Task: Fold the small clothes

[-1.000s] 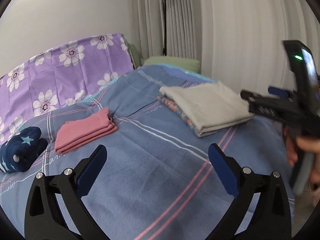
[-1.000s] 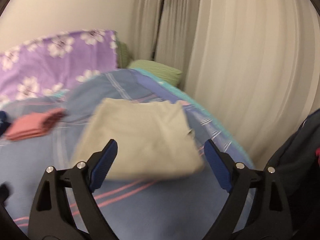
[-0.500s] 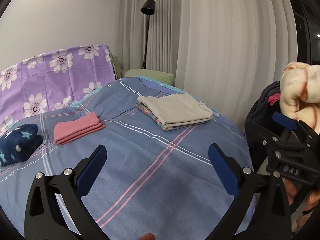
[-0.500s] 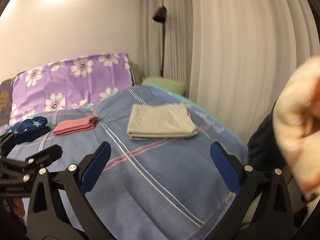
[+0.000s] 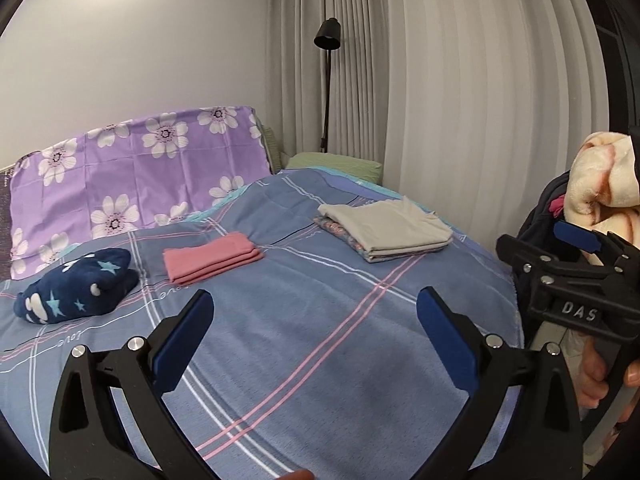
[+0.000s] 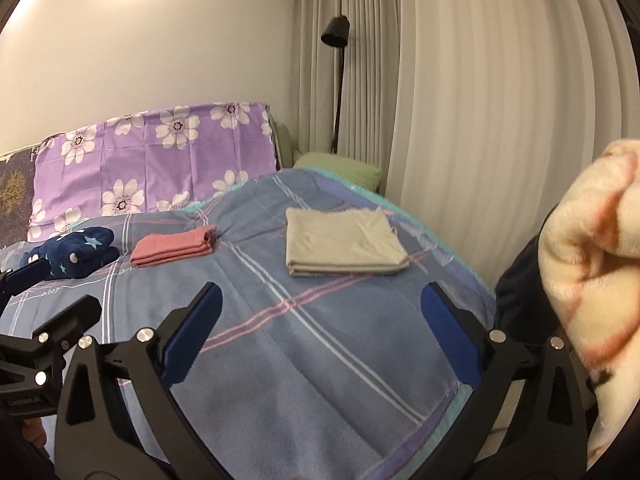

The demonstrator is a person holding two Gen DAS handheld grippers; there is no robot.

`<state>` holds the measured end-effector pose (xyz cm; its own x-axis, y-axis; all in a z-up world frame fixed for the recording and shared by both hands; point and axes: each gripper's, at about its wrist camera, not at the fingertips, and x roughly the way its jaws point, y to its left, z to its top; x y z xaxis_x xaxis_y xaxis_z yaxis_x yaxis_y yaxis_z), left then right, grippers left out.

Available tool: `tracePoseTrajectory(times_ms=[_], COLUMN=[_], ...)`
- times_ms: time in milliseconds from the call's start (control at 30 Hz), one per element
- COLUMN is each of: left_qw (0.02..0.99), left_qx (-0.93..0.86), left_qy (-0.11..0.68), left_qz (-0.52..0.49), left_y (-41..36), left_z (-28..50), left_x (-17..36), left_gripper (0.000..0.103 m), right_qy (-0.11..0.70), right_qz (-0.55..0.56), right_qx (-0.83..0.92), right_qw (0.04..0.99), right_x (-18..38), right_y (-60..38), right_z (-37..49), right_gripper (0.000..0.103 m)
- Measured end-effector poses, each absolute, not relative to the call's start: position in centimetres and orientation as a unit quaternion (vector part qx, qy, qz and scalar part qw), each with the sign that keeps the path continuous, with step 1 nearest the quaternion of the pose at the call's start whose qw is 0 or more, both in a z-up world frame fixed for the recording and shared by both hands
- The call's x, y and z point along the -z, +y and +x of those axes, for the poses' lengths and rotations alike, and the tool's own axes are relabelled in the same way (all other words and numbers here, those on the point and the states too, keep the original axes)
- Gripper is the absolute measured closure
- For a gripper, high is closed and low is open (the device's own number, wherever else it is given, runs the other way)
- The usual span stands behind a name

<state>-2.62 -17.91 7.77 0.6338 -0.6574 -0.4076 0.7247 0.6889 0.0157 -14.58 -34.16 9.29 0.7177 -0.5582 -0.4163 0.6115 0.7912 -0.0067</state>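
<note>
On the blue plaid bedspread (image 5: pixel 300 320) lie a folded beige cloth (image 5: pixel 386 224) on top of a patterned one, a folded pink cloth (image 5: pixel 210 258) and a rolled navy star-print garment (image 5: pixel 76 286). All three also show in the right wrist view: beige (image 6: pixel 342 242), pink (image 6: pixel 174 246), navy (image 6: pixel 74 254). My left gripper (image 5: pixel 316 332) is open and empty over the near part of the bed. My right gripper (image 6: pixel 320 324) is open and empty, beside a cream fleece garment (image 6: pixel 592 276) at the right.
The cream fleece (image 5: pixel 600 184) sits on a dark pile (image 5: pixel 540 220) off the bed's right edge. A purple floral pillow (image 5: pixel 132 172) and a green pillow (image 5: pixel 336 162) lie at the bed's head. A black floor lamp (image 5: pixel 328 36) stands by the white curtains.
Both grippers pulled back from the bed toward its near right corner. The folded clothes look smaller and farther. The cream fleece came into view at the right.
</note>
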Motion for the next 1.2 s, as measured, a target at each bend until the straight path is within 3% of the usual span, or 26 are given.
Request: tracePoseTrajectory(times_ms=[1200], left_qw=[0.872], left_qx=[0.418], left_qy=[0.229], left_qz=[0.109], left_y=[-19.4], left_z=[-2.8], left_x=[-3.9], left_gripper=[0.001], right_qy=[0.251], right_qz=[0.09], right_qx=[0.334], right_qw=[0.904], right_x=[-6.2], right_y=[-35.3], right_z=[-13.0], right_gripper=[0.002])
